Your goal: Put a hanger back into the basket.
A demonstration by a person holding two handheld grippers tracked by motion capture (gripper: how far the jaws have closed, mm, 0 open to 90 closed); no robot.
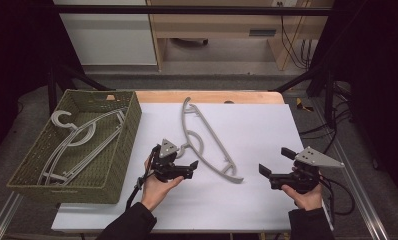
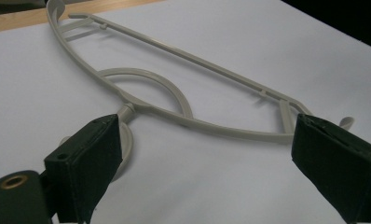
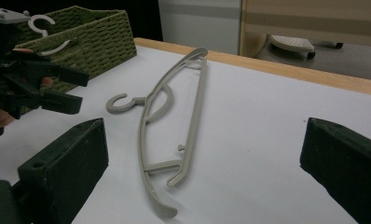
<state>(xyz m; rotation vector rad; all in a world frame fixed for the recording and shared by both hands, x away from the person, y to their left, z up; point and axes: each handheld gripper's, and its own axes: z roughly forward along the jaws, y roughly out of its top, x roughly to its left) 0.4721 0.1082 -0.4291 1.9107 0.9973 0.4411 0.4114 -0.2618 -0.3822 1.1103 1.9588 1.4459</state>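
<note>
Approach step: left tool (image 1: pixel 189 165) wide open beside grey hanger (image 1: pixel 207 140); right tool (image 1: pixel 274 165) open, idle. Next: straddle hook, close.

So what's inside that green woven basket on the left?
The basket holds grey plastic hangers, like the one lying on the table. They overlap, so their exact number and whatever lies beneath them can't be seen.

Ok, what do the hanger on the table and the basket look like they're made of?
The hanger looks like moulded plastic: pale grey, one piece, matt with a slight sheen, thin ribs and a small peg. The basket looks woven from olive-green cord or paper rope, judging by its tight ridged walls; which fibre is not clear.
</note>
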